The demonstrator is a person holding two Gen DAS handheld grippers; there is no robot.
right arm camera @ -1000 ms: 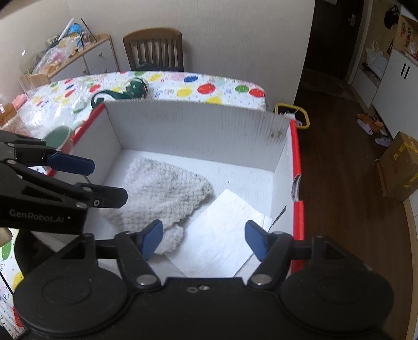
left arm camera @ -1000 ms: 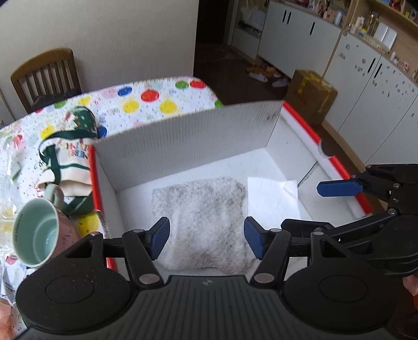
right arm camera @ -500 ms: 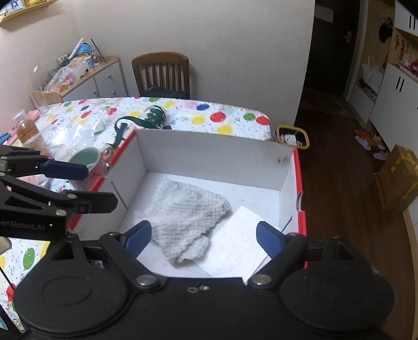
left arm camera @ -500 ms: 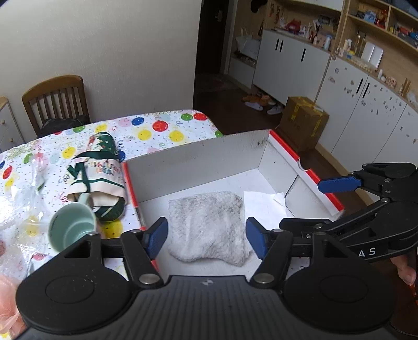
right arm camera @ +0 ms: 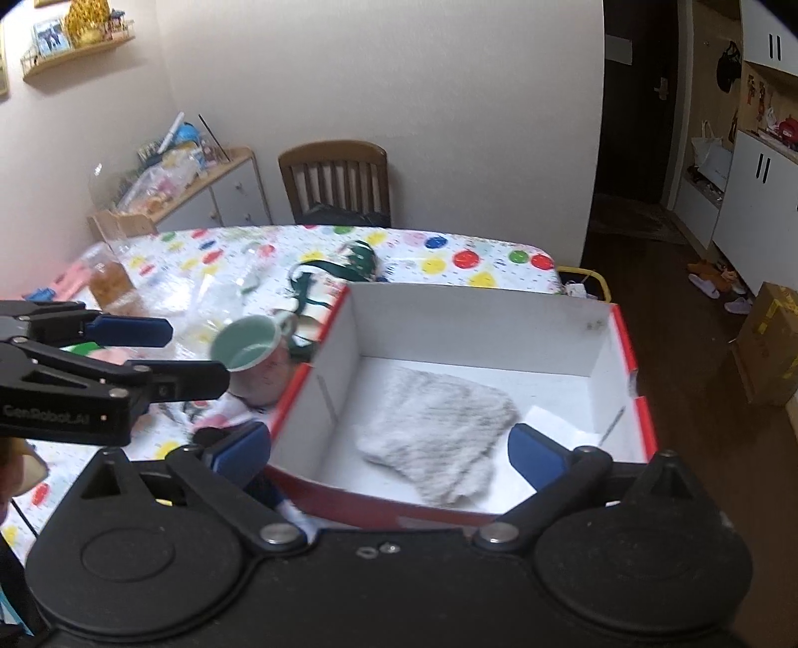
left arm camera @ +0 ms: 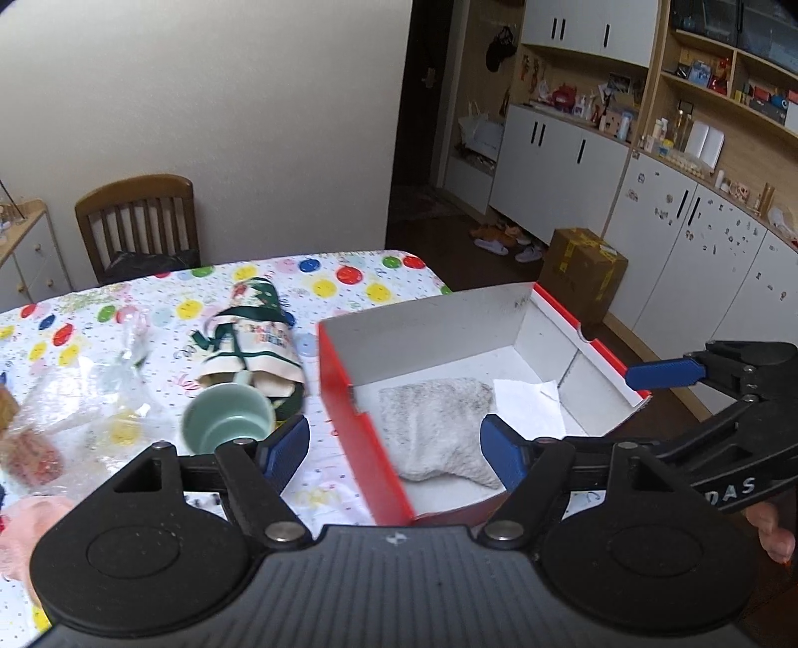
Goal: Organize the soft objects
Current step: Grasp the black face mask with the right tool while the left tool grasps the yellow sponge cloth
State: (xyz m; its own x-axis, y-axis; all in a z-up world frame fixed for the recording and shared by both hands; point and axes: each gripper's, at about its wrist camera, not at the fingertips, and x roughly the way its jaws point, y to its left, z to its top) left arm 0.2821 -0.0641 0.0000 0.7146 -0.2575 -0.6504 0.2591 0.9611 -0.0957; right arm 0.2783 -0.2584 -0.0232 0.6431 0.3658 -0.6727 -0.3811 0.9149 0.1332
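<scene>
Grey knitted cloth (left arm camera: 439, 428) lying flat in red-rimmed white box (left arm camera: 344, 379), white paper (left arm camera: 528, 404) beside it, left gripper (left arm camera: 394, 448) spread and empty, right gripper (right arm camera: 389, 448) spread and empty, both above box.

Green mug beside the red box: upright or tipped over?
Tipped. The green mug lies on its side on the tablecloth, its open mouth facing the cameras, resting against the rolled cloth bag.

**Room: dining corner, plain walls, storage along one side**

Worktop (left arm camera: 349, 279) with polka-dot cover ahead of the jaws. Wooden chair (left arm camera: 137, 224) at its far edge, against a plain off-white wall (left arm camera: 224, 99). Dark doorway (left arm camera: 429, 124) beyond, right of the wall. White cabinets (left arm camera: 558, 164) and open wood shelving (left arm camera: 723, 65) far right. Dark wood floor (right arm camera: 698, 399). Low sideboard (right arm camera: 219, 194) far left; wall shelf (right arm camera: 75, 45) above it.
</scene>
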